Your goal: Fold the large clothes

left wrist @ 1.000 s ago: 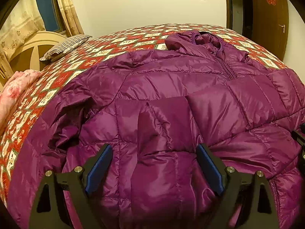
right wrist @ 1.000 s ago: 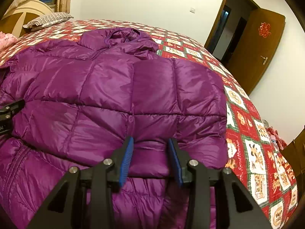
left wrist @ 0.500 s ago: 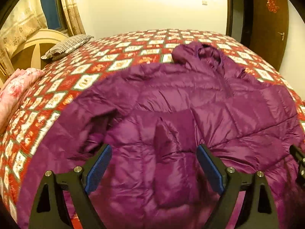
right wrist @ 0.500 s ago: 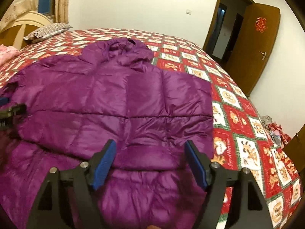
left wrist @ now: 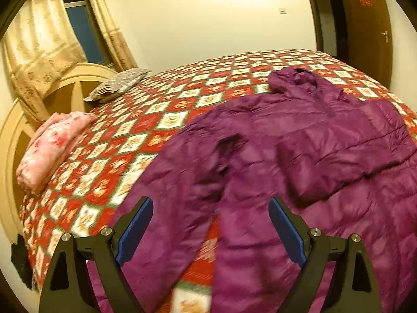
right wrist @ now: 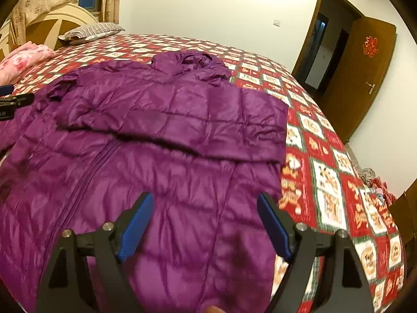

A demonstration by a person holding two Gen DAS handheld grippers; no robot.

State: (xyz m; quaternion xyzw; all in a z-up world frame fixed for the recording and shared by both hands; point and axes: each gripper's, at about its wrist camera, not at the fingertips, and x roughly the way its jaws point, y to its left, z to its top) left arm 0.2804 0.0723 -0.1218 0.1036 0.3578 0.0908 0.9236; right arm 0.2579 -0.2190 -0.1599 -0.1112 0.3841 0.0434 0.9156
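Observation:
A purple quilted down jacket [left wrist: 299, 156] lies flat on the bed, hood at the far end, with both sleeves folded across its chest. It also shows in the right wrist view [right wrist: 161, 140]. My left gripper [left wrist: 209, 219] is open and empty, held above the jacket's left sleeve and side. My right gripper [right wrist: 204, 216] is open and empty, held above the jacket's lower right part. A bit of the left gripper [right wrist: 10, 101] shows at the left edge of the right wrist view.
The bed has a red and white patterned cover [left wrist: 146, 130]. A folded pink blanket [left wrist: 49, 148] and a striped pillow [left wrist: 117, 84] lie by the headboard [left wrist: 70, 88]. An open brown door [right wrist: 365, 73] stands at the right, with small items [right wrist: 375, 182] beside the bed.
My right gripper has opened wide and let go of the jacket's folded sleeve. Both grippers have pulled back and up from the jacket, so more of the bed shows.

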